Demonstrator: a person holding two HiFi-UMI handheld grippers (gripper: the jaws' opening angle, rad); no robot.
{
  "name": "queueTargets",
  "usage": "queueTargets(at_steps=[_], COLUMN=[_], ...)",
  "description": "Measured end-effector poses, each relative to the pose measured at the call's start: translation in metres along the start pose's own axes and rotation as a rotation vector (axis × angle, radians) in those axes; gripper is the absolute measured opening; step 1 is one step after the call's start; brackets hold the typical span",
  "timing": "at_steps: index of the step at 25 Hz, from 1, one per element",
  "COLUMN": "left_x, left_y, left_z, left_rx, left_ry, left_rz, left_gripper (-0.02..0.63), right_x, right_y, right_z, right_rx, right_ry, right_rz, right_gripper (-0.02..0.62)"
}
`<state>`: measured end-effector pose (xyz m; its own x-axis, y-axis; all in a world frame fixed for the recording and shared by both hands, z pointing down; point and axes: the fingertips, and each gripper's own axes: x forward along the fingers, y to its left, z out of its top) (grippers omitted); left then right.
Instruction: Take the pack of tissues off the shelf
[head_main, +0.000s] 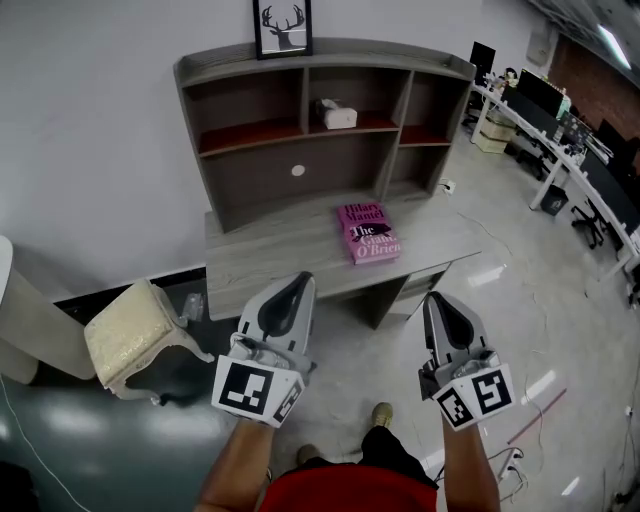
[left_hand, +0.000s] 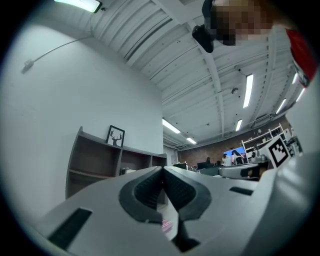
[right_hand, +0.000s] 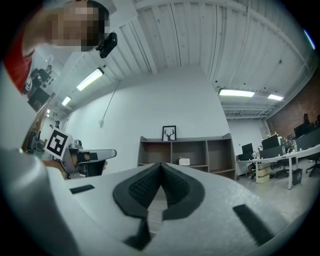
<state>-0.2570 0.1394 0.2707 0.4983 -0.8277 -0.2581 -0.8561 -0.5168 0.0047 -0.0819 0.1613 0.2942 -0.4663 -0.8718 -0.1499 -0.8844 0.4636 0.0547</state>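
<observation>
A pale pack of tissues (head_main: 337, 114) lies on the middle upper shelf of a grey desk hutch (head_main: 300, 160); it shows small in the right gripper view as the pack of tissues (right_hand: 184, 161). My left gripper (head_main: 297, 281) is held well short of the desk's front edge, its jaws shut on nothing. My right gripper (head_main: 437, 300) hangs beside it over the floor, jaws also shut and empty. In their own views, the left gripper (left_hand: 162, 171) and right gripper (right_hand: 161, 165) tips meet, pointing toward the hutch.
A pink book (head_main: 369, 232) lies on the desk top (head_main: 270, 262). A framed deer picture (head_main: 282, 26) stands on the hutch. A cream padded stool (head_main: 130, 335) sits at the left of the desk. Office desks with monitors (head_main: 560, 130) line the right side.
</observation>
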Motion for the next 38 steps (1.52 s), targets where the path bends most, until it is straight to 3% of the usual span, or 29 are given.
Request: queueTargets(at_steps=[7, 12, 23, 35, 38], left_x=[0.063, 0.133, 0.269, 0.359, 0.382], left_y=[0.0, -0.01, -0.021, 0.016, 0.04], left_z=[-0.016, -0.038, -0.066, -0.09, -0.096], left_rx=[0.049, 0.087, 0.138, 0.158, 0.143], left_ry=[0.02, 0.038, 0.068, 0.067, 0.066], left_rz=[0.059, 0.11, 0.303, 0.378, 0.405], left_gripper=[0.011, 0.011, 0.012, 0.016, 0.128], right_x=[0.034, 0.068, 0.12, 0.173, 0.196], right_y=[-0.058, -0.127, -0.273, -0.331, -0.338], right_z=[-0.008, -0.014, -0.021, -0.034, -0.038], right_rx=[0.0, -0.017, 0.01, 0.024, 0.006], right_ry=[-0.042, -0.072, -0.09, -0.092, -0.082], right_rz=[0.046, 0.102, 0.229, 0.262, 0.268], right_gripper=[0.005, 0.005, 0.005, 0.005, 0.005])
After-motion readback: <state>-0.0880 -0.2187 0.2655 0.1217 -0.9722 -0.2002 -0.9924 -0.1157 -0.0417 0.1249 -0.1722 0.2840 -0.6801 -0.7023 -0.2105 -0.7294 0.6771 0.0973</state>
